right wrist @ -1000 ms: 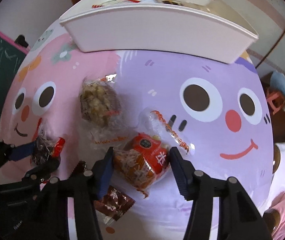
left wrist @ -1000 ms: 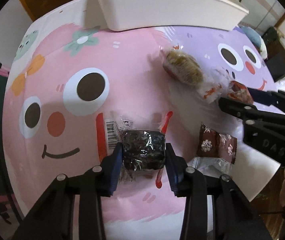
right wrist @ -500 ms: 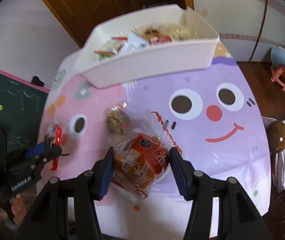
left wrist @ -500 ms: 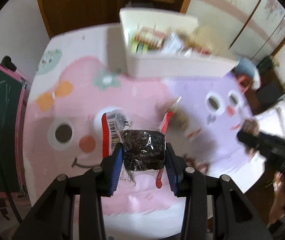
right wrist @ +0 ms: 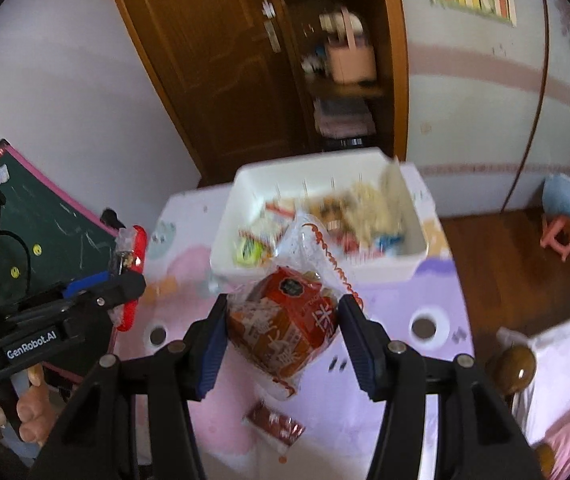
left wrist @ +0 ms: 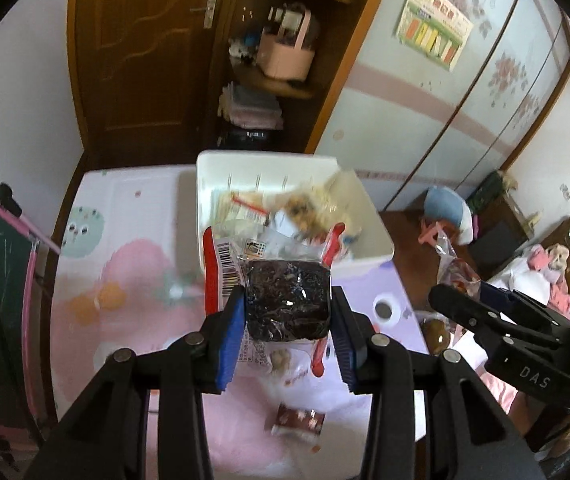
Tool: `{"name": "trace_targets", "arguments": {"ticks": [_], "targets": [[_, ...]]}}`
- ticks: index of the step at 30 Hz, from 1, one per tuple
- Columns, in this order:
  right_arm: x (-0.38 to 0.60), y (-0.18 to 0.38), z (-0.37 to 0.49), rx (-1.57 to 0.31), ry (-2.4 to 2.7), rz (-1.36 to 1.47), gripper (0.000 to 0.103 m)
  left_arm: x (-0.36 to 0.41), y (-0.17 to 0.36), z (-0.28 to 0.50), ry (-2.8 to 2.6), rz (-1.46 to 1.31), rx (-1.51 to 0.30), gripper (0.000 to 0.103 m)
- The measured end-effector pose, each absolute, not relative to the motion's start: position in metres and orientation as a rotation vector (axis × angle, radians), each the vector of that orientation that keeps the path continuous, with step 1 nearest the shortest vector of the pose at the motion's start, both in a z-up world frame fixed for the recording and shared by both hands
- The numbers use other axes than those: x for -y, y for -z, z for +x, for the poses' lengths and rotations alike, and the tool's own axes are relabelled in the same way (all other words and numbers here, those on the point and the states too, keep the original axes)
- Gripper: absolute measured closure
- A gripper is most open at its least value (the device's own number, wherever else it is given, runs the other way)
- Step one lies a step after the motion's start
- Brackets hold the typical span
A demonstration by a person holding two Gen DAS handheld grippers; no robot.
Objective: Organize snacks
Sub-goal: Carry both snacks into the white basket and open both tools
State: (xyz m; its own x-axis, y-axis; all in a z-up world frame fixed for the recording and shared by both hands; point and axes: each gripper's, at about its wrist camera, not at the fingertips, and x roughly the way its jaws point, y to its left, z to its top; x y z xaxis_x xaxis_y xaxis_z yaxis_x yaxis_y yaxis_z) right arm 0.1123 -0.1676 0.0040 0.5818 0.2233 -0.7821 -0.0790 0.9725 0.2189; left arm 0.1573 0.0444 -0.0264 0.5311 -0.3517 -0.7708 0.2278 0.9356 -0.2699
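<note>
White plastic forms the open bin (left wrist: pixel 369 254) at the far side of the bench (left wrist: pixel 97 320), whose cover is printed with pink and purple cartoon faces; the bin already holds a jumble of wrapped snacks. Left tongs (left wrist: pixel 287 316) are clamped on a dark snack in clear wrap (left wrist: pixel 287 304), raised above the bench just short of the bin's near wall. Right tongs (right wrist: pixel 283 326) grip an orange snack packet (right wrist: pixel 281 328), likewise lifted. One small brown packet (right wrist: pixel 275 426) lies on the bench near the cameras. The step in hand looks like carrying both snacks to the bin; next, each should travel over the rim before the tongs part.
</note>
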Motion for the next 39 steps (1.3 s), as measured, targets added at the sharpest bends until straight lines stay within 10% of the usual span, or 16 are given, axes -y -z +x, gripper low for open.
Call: {"name": "trace_targets", "arguments": {"ticks": [27,34,39], "targets": [[0.18,0.003,0.309,-0.891,-0.137,0.035,0.046,0.03,0.066,0.358,0.155,0.039,-1.008,0.062],[0.177,0.033,0.328,-1.008,-0.143,0.044,0.038,0.022,0.079,0.369,0.068,0.058,-1.013,0.023],[0.177,0.028,0.324,-0.985,-0.149,0.051,0.026,0.009,0.076,0.364,0.055,0.016,-1.009,0.018]]}}
